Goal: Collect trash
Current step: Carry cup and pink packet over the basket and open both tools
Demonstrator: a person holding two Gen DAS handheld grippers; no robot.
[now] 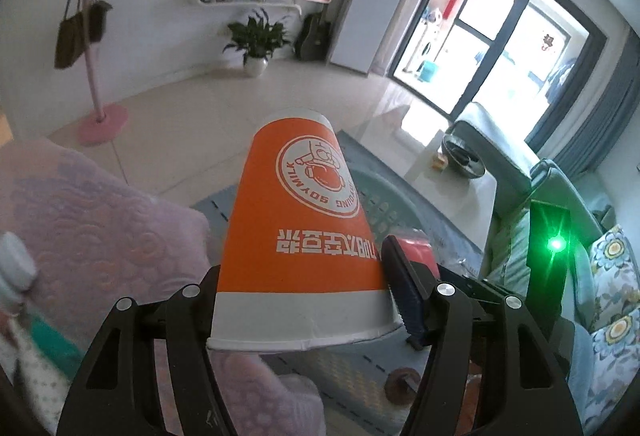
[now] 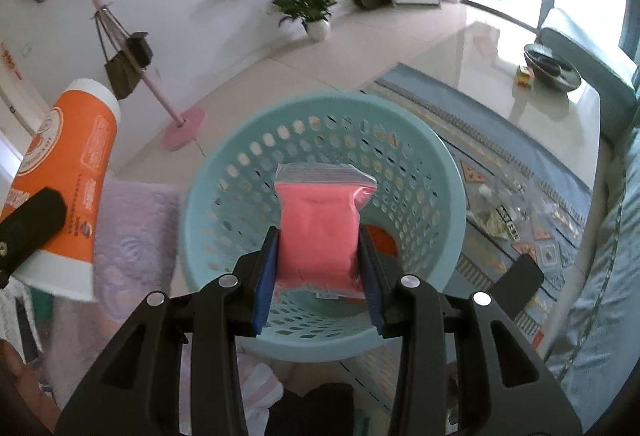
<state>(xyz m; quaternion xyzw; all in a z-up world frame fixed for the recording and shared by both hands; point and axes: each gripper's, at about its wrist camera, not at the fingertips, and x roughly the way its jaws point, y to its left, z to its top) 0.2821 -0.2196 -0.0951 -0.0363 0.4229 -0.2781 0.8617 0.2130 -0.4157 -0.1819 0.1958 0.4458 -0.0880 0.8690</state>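
Note:
My left gripper [image 1: 302, 264] is shut on an orange and white paper cup [image 1: 296, 215], held upside down with its wide mouth toward the camera. In the right wrist view the same cup [image 2: 76, 175] hangs at the left, beside a black finger [image 2: 28, 220] of the left gripper. My right gripper [image 2: 318, 236] is shut on a clear zip bag of pink stuff [image 2: 320, 211], its blue pads against the bag's sides. The bag hangs over the open mouth of a light-blue perforated basket [image 2: 452, 195]. Something orange lies at the basket's bottom.
The basket stands on a blue patterned rug [image 2: 520, 163]. A clear wrapper [image 2: 496, 211] lies on the rug to its right. A pale pink textured blanket [image 1: 100, 215] is at the left, a green sofa [image 2: 624, 236] at the right, a white low table [image 2: 560, 107] beyond.

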